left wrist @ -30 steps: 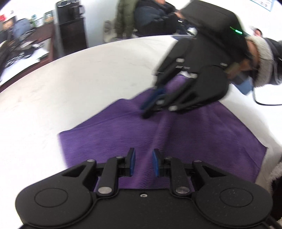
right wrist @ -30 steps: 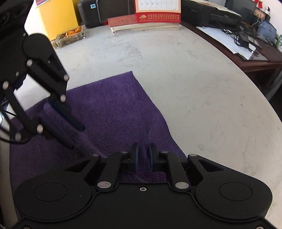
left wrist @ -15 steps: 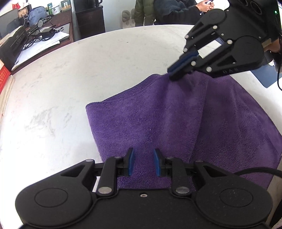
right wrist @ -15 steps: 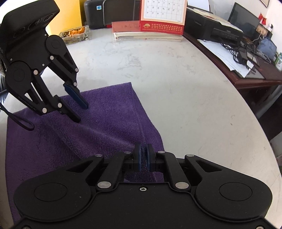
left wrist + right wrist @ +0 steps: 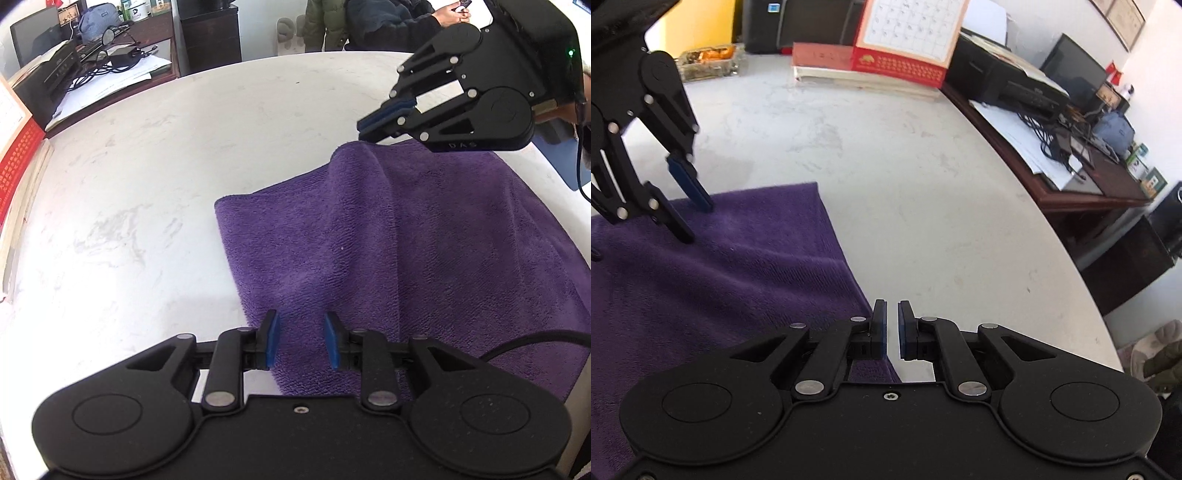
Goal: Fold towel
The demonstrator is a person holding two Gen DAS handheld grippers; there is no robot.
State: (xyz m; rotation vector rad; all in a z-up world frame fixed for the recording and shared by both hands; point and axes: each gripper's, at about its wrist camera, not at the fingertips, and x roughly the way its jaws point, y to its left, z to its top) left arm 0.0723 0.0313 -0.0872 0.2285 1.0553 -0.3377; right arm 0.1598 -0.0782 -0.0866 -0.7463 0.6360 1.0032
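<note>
purple towel [image 5: 424, 240], r gripper [image 5: 364, 129] pinching corner

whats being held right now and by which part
The right hand-held gripper pinches the purple terry towel at its raised edge; the left hand-held gripper holds nothing.

Desk calendar [image 5: 905, 35], printer [image 5: 1008, 86], glass dish [image 5: 707, 61] on table [image 5: 923, 206].

White round table [image 5: 923, 192], dark wooden desk [image 5: 1082, 192], white wall [image 5: 1160, 55]
</note>
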